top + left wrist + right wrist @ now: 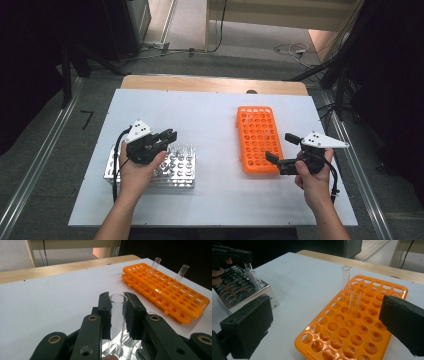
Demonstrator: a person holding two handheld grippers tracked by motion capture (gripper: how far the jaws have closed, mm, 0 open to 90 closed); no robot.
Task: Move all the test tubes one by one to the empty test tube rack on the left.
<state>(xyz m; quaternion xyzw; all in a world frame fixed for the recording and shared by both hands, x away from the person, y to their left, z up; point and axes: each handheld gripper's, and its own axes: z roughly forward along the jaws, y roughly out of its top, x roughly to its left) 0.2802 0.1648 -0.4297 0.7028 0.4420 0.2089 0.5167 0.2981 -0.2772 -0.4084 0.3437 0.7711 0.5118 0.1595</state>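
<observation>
The tube (117, 315) was clear glass, round-mouthed and thin-walled, standing upright between the pads of the left hand-held gripper (117, 312), which was clamped on it over the metal rack (182, 167) near the desk's (210, 120) front left corner. Its lower end was cut off by the frame in the left gripper view, so whether it sat in a well could not be told. The right hand-held gripper (324, 325) was spread wide, holding nothing, beside the orange plastic rack (362, 322) at the right edge. Two more clear tubes (345, 280) stood in that rack's round holes.
</observation>
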